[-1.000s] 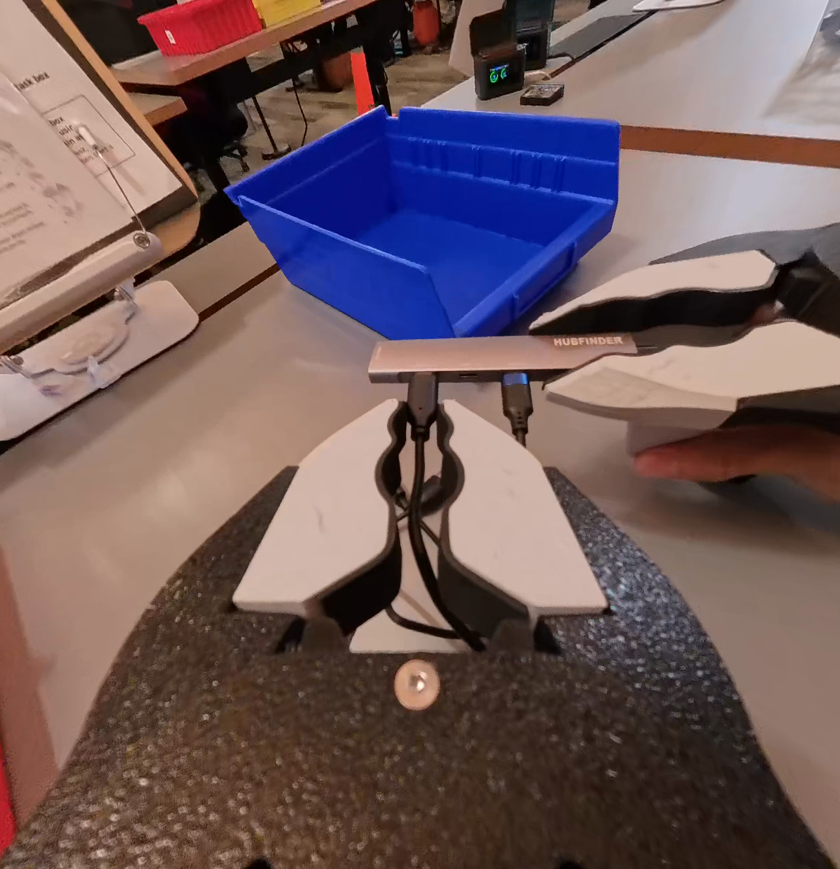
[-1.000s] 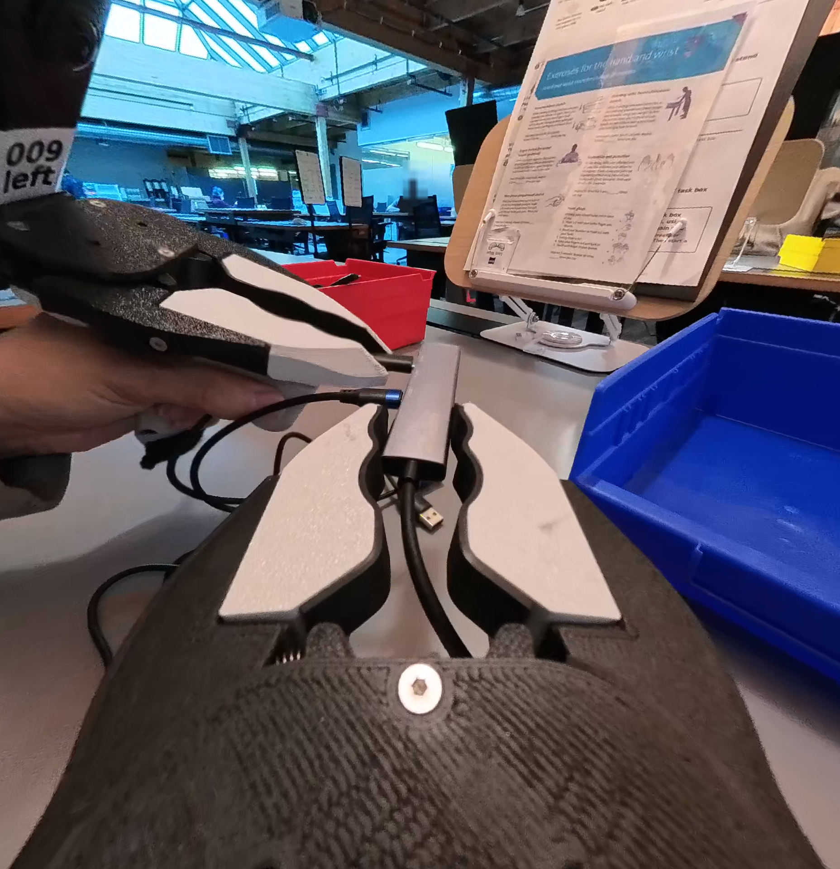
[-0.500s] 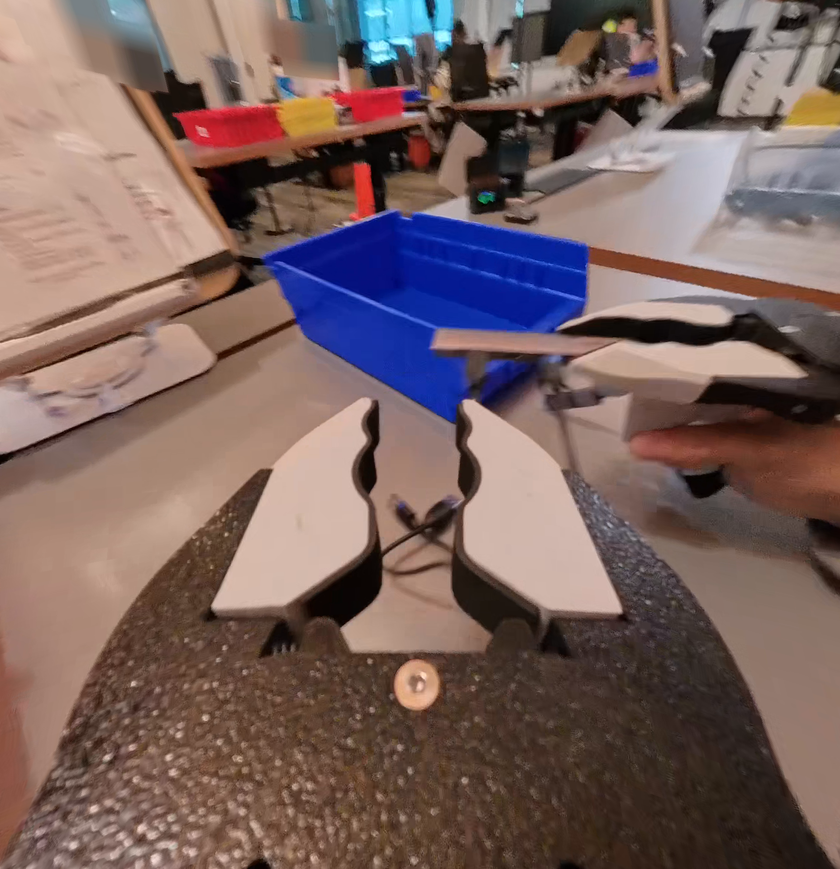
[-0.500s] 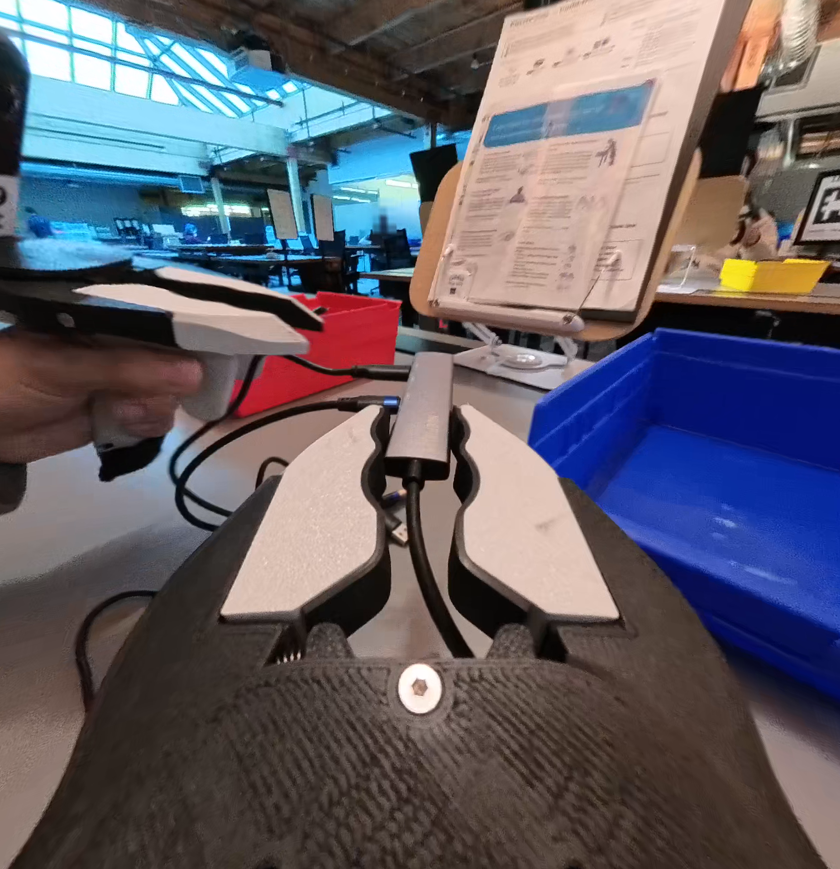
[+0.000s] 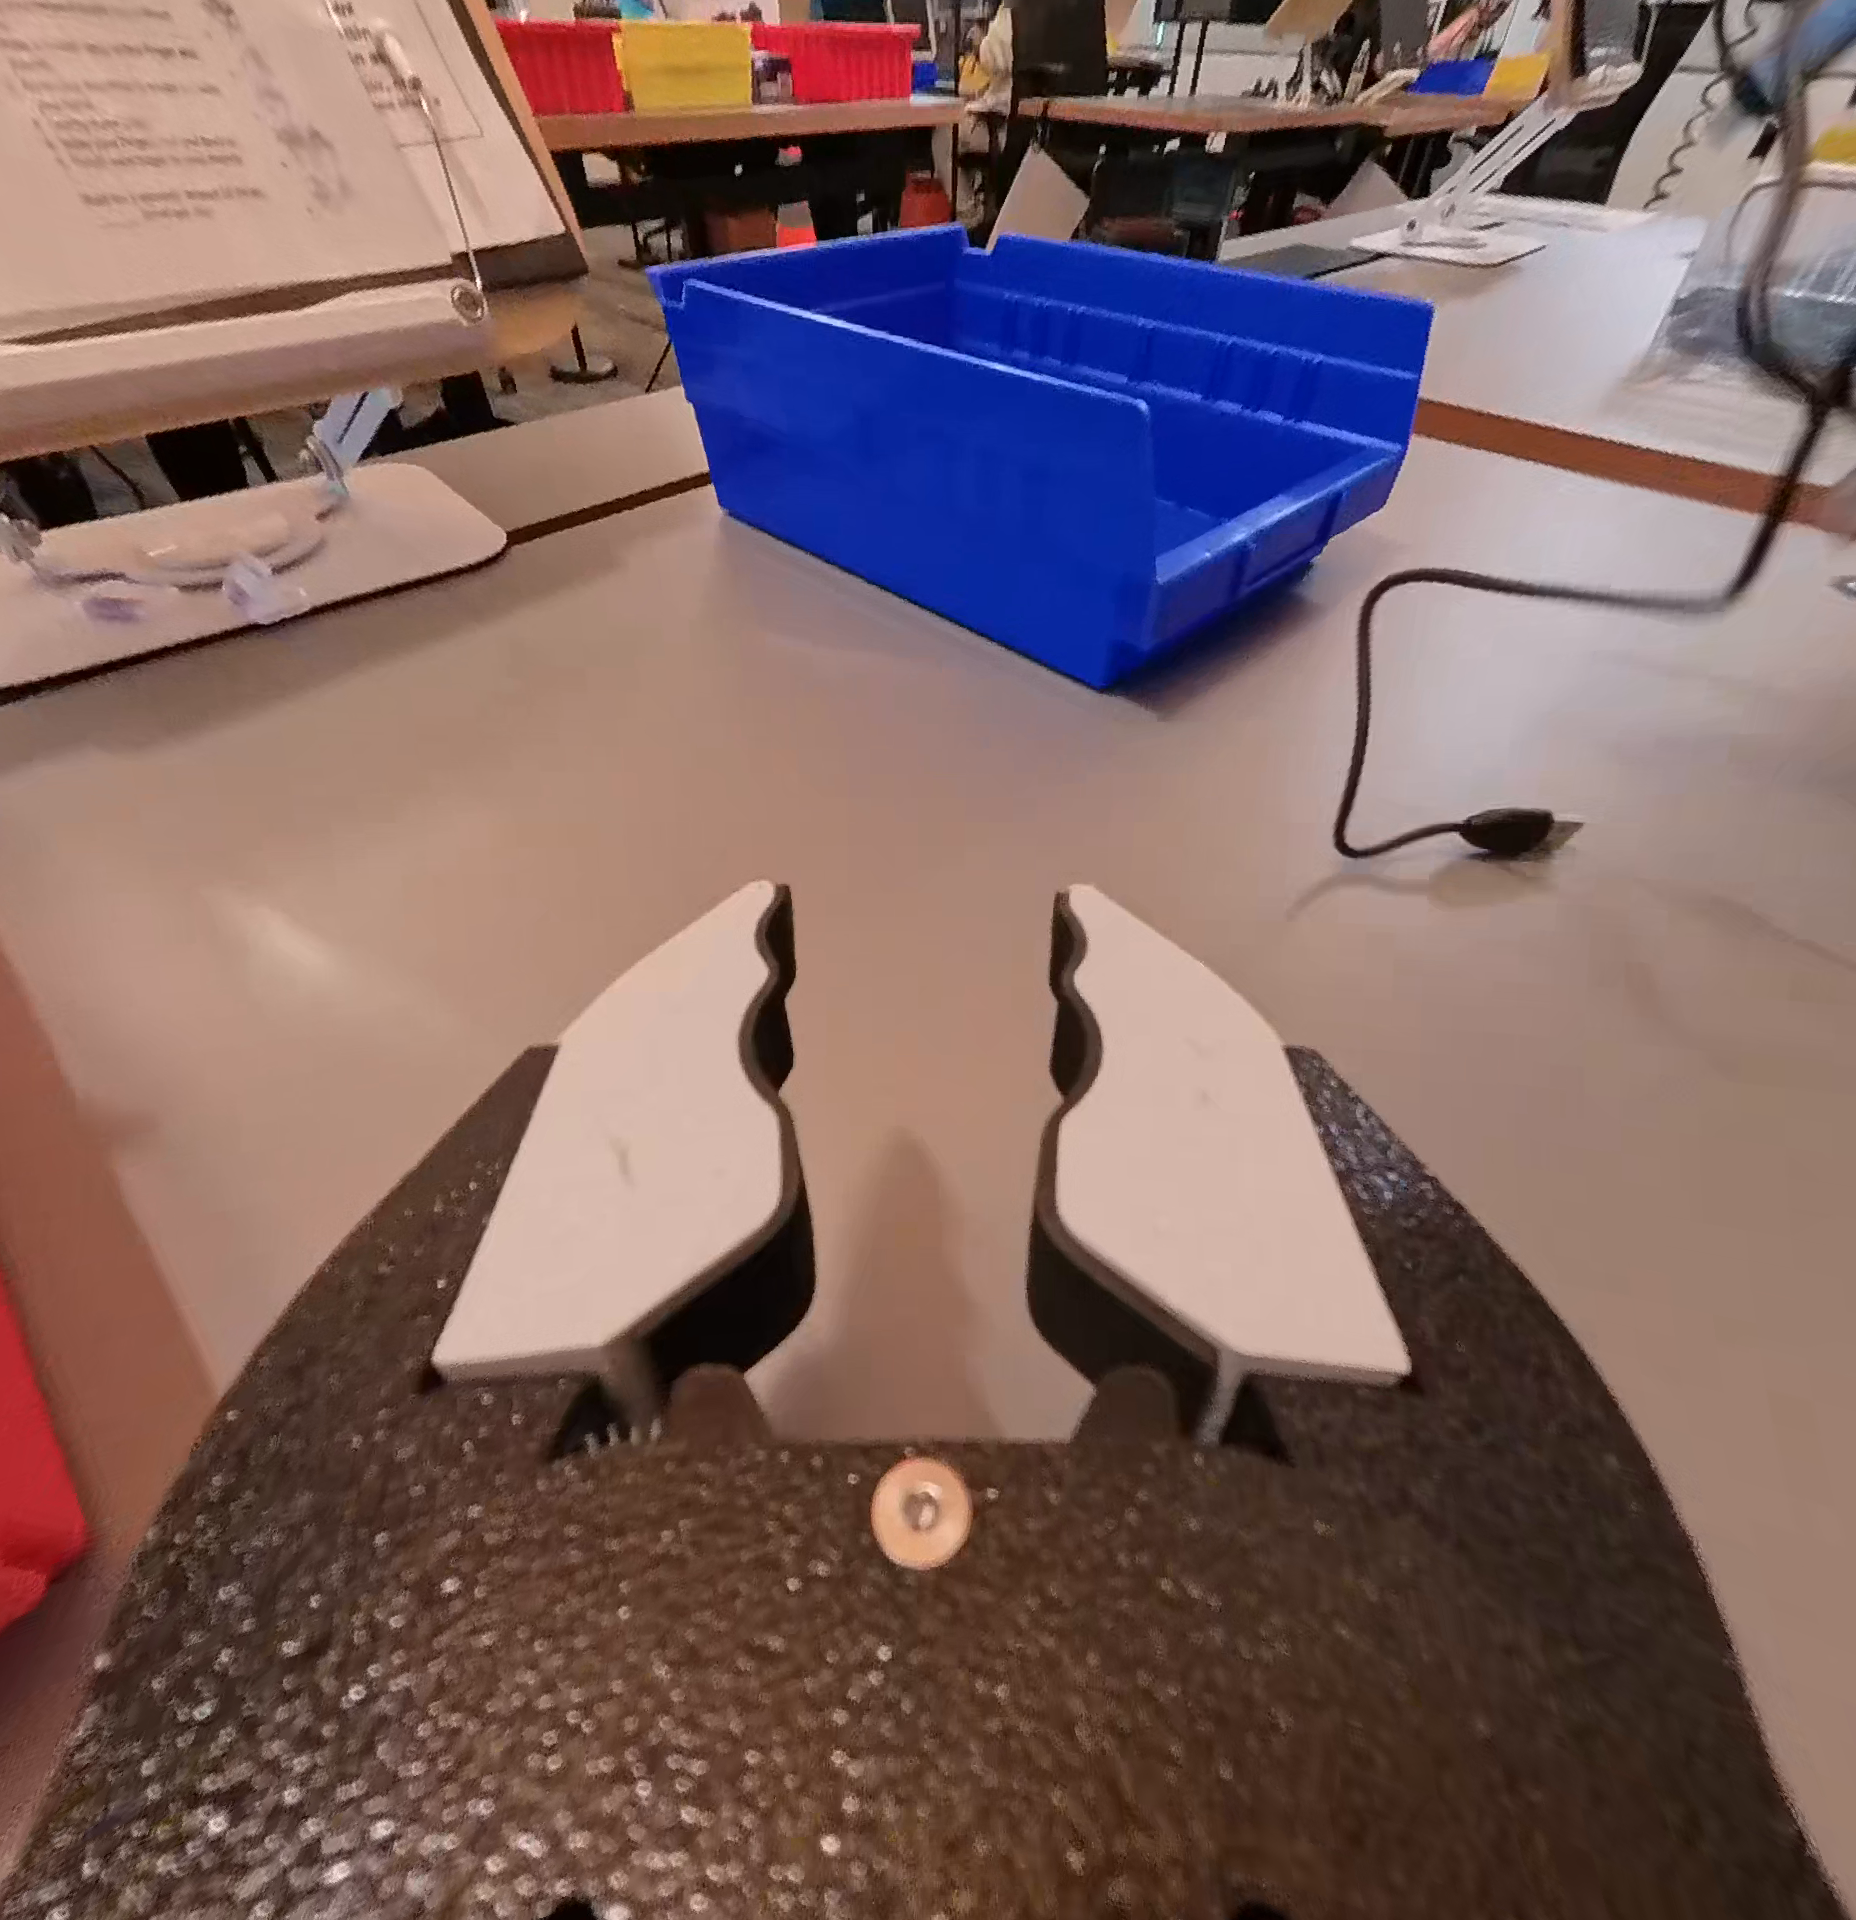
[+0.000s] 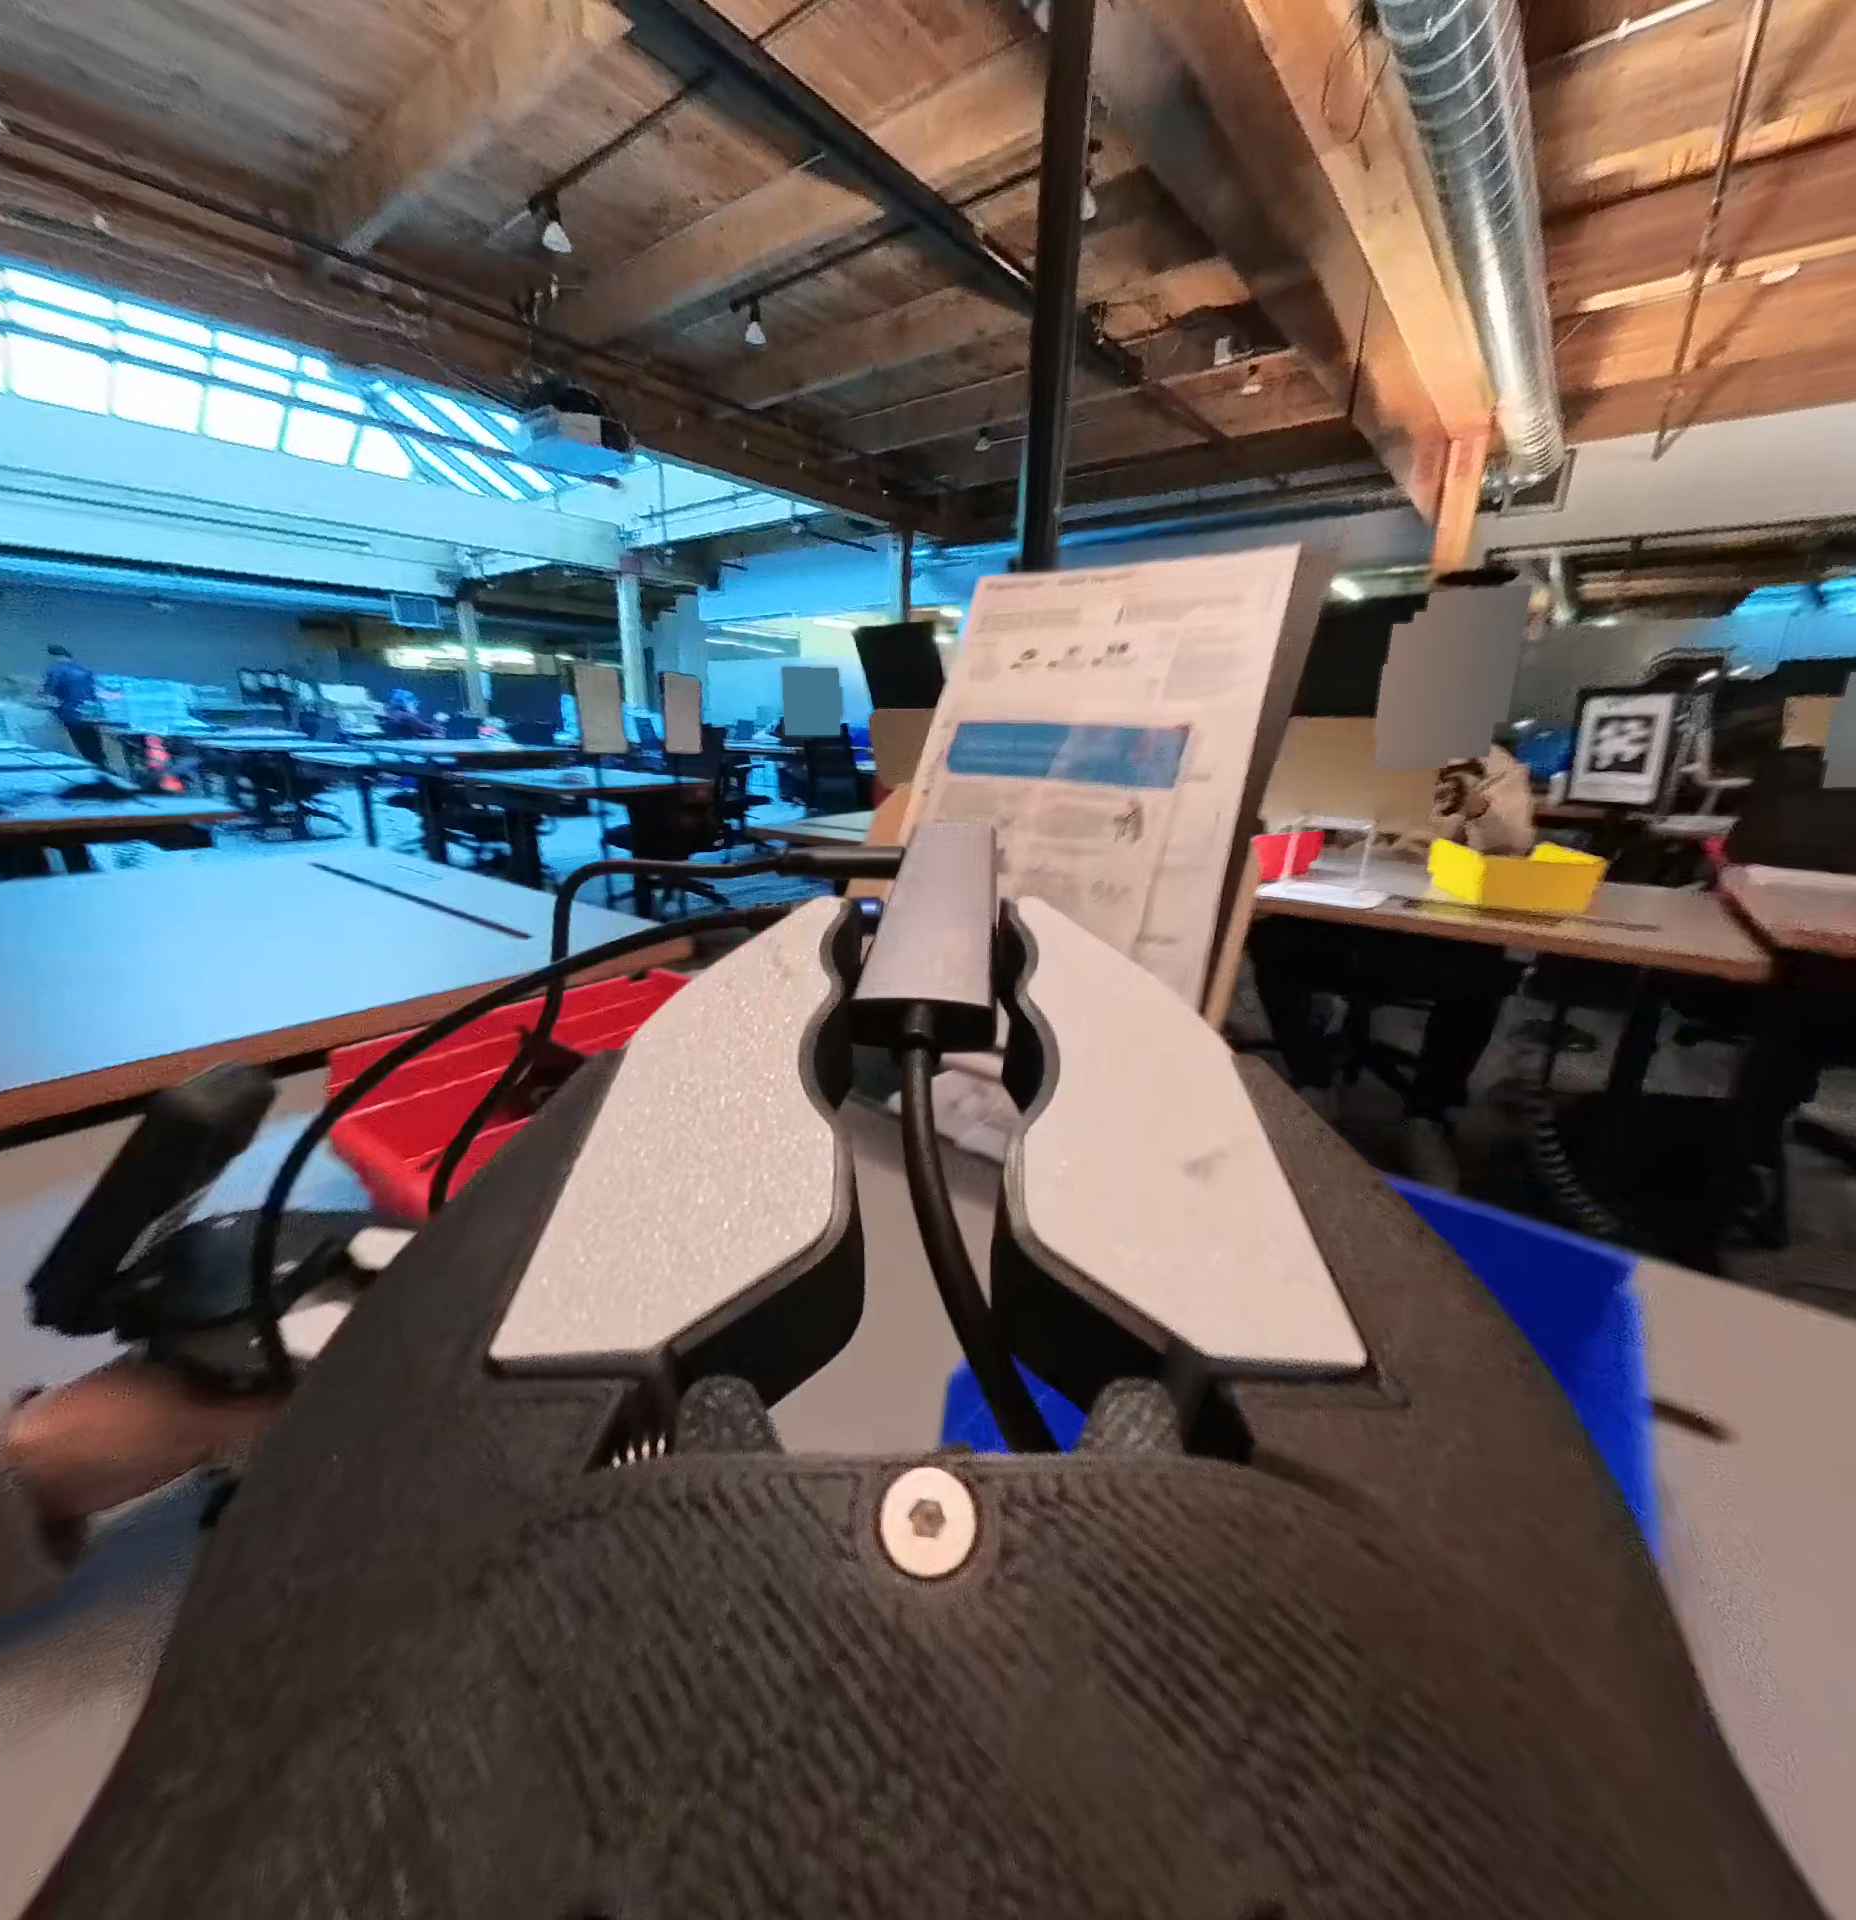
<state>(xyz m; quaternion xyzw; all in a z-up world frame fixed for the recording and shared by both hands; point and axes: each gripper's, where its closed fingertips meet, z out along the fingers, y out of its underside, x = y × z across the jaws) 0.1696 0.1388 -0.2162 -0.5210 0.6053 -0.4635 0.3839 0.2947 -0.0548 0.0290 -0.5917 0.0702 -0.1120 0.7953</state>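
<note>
My right gripper [image 6: 929,914] is shut on a slim grey USB hub [image 6: 934,925] and holds it high above the table, tilted upward. Two black cables [image 6: 591,956] are plugged into the hub's left side and hang down. The hub's own cable [image 6: 939,1164] runs back between my fingers. My left gripper [image 5: 922,904] is open and empty, low over the grey table [image 5: 591,790]. A black cable with a USB plug [image 5: 1506,831] lies on the table to its right and rises out of view. An empty blue bin [image 5: 1038,416] stands ahead of the left gripper.
A document stand with a printed sheet [image 5: 207,208] stands at the left on a white base [image 5: 228,561]; it also shows in the right wrist view [image 6: 1100,748]. A red bin [image 6: 467,1081] sits at the left. The blue bin's corner [image 6: 1526,1330] lies below the right gripper. My hands' fingertips stand some 35 cm from each other.
My left gripper let go of the cable plug, opened and drew back low over the table. My right gripper lifted the hub up and away, trailing its cables.
</note>
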